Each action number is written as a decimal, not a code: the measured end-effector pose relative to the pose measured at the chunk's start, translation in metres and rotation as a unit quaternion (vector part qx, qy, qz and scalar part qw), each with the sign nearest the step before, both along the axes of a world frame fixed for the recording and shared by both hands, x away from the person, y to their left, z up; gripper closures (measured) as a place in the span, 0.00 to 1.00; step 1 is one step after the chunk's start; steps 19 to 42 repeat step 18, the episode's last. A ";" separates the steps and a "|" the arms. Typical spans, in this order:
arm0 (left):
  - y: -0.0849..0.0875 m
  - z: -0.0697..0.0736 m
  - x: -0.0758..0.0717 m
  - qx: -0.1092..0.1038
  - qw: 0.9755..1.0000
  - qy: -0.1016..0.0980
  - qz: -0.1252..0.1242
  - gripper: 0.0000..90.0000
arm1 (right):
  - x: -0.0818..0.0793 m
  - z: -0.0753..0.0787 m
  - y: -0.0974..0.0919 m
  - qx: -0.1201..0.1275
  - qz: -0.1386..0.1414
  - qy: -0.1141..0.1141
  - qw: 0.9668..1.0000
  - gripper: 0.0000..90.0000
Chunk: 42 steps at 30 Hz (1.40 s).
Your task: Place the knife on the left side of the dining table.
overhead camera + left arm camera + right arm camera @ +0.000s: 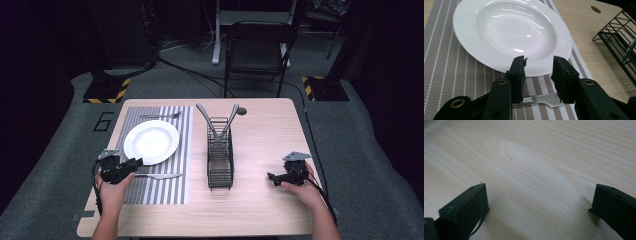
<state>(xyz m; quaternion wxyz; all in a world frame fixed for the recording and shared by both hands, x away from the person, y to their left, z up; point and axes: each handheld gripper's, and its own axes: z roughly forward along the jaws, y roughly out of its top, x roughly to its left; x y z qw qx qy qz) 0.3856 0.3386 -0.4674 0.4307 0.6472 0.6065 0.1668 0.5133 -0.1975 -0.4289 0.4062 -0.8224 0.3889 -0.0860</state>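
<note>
A black wire rack [220, 160] stands mid-table, with two grey long-handled utensils [218, 120] leaning out of its far end, crossed in a V. Left of it a round white ceramic plate [151, 142] sits empty on a grey-and-white striped placemat [162, 190], a silver fork [161, 116] lying beyond it. A silver table knife [159, 176] lies on the mat just near of the plate. The left gripper [539, 68] hovers above the knife's handle end, jaws partly apart and gripping nothing, the metal showing below the gap. The right gripper [539, 202] rests over the bare pale wooden table [260, 210], right of the rack, jaws wide and empty.
</note>
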 end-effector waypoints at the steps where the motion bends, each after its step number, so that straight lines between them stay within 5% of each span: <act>1: 0.000 0.000 0.000 0.000 1.000 0.000 0.000 0.69 | 0.000 0.000 0.000 0.000 0.000 0.000 1.000 0.00; 6: -0.017 0.000 -0.001 0.026 0.999 -0.006 -0.038 0.68 | 0.000 0.000 0.000 -0.002 -0.001 -0.001 1.000 0.00; 10: -0.026 -0.001 -0.002 0.026 0.998 -0.008 -0.049 0.66 | 0.000 0.000 0.000 -0.001 -0.001 -0.001 1.000 0.00; 17: -0.047 -0.001 -0.004 0.050 0.994 -0.020 -0.097 0.63 | 0.000 0.000 0.000 -0.001 -0.001 -0.001 1.000 0.00; 42: -0.051 -0.002 -0.004 0.054 0.993 -0.024 -0.098 0.63 | 0.000 0.000 0.000 0.000 0.000 0.000 1.000 0.00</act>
